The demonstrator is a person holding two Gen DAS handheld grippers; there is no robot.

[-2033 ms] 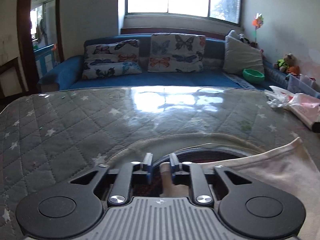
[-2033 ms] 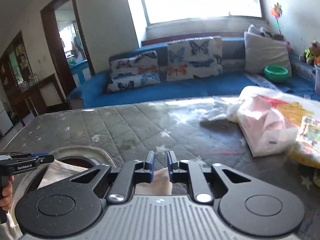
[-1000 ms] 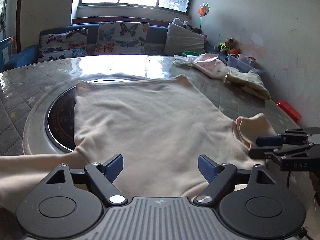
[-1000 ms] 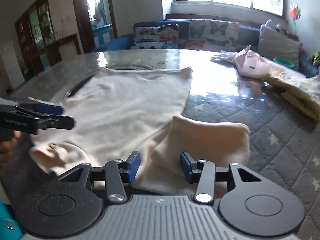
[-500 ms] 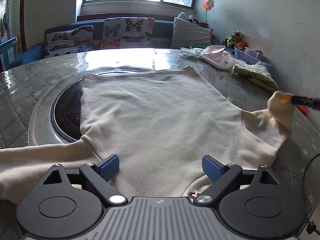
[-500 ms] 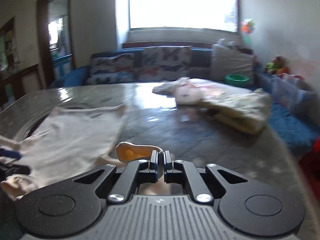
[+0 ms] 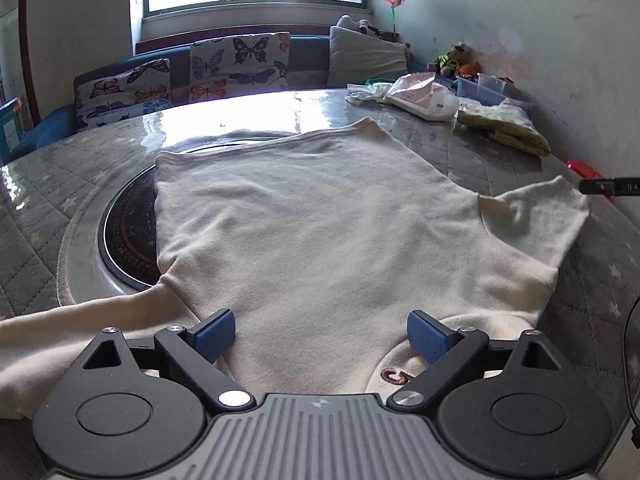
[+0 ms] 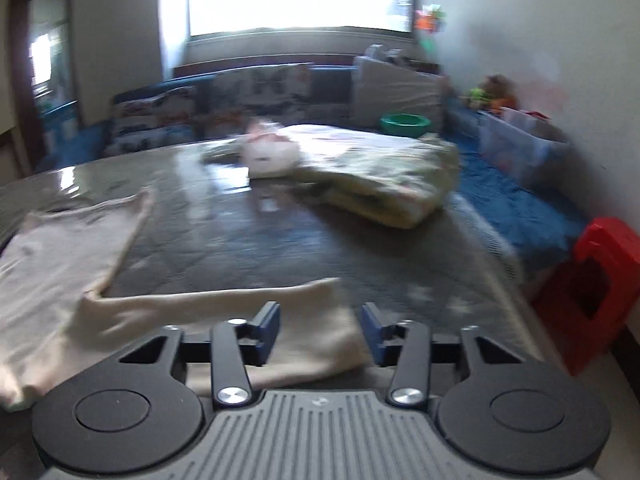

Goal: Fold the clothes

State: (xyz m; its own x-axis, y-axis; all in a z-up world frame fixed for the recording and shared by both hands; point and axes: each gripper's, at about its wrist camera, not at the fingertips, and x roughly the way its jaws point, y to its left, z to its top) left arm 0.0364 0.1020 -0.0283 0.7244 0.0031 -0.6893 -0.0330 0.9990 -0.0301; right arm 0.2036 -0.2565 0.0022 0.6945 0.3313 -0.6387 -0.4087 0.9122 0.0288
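1. Lying spread flat on the quilted table (image 7: 80,168): cream shirt (image 7: 320,220).
2. Hovering wide open, gripping nothing: left gripper (image 7: 320,330).
3. Just opening, pads clear of the sleeve (image 8: 312,320) beneath: right gripper (image 8: 320,330).

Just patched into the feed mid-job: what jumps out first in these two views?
A cream shirt lies spread flat over the quilted table, covering part of a dark round inset, one sleeve stretched out to the right. The left gripper hangs wide open at its collar; the right gripper, just opened, hovers over that sleeve's end.
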